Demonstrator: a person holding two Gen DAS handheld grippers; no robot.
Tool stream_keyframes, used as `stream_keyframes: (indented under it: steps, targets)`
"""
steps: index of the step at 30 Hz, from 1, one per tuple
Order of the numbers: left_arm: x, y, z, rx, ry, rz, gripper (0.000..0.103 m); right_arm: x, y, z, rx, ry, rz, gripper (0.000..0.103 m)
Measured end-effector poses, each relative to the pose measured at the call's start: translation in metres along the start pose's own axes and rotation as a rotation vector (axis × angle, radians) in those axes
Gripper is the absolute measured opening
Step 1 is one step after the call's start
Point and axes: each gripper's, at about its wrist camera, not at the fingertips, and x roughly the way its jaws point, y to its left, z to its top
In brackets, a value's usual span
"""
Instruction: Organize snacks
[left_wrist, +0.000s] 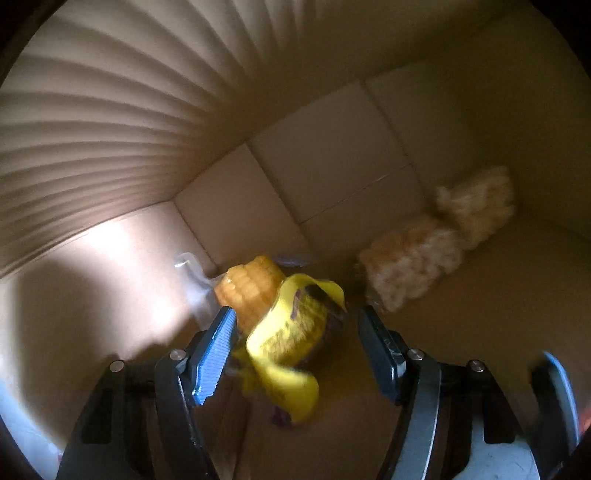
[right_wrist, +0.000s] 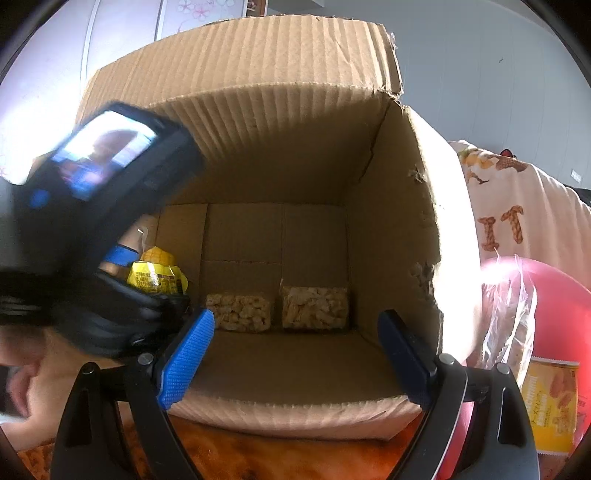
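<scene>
A cardboard box (right_wrist: 391, 206) lies on its side with its opening towards me. My left gripper (left_wrist: 297, 321) is inside it, at the left, jaws open around a vacuum-packed corn cob with a yellow label (left_wrist: 280, 325); the cob (right_wrist: 157, 275) looks loose between the fingers, touching neither pad clearly. Two clear packs of puffed rice cakes (right_wrist: 277, 308) stand side by side against the box's back wall; they also show in the left wrist view (left_wrist: 436, 247). My right gripper (right_wrist: 295, 345) is open and empty just outside the box's front edge.
A red round thing (right_wrist: 546, 317) with a clear plastic bag (right_wrist: 513, 314) and a yellow snack pack (right_wrist: 554, 406) sits to the right of the box. A patterned cloth (right_wrist: 517, 206) hangs behind. An orange-brown surface (right_wrist: 295, 458) lies under the box.
</scene>
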Motion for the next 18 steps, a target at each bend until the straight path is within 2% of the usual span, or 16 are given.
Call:
stream_keyframes:
  steps: [2,7,10,18]
  targets:
    - [0.009,-0.001,0.004,0.002,0.038,0.027,0.063,0.000,0.002,-0.001,-0.008,0.001,-0.003,0.089]
    - [0.024,-0.011,0.012,0.037,0.066,0.061,0.056,-0.001,0.003,0.000,-0.012,0.000,-0.004,0.089]
    - [0.025,-0.015,0.011,0.083,0.058,0.106,0.046,-0.002,0.002,0.001,-0.012,-0.003,-0.008,0.089]
    - [0.013,-0.008,0.009,0.057,-0.042,0.042,0.026,-0.005,0.000,0.003,0.005,-0.014,-0.008,0.088]
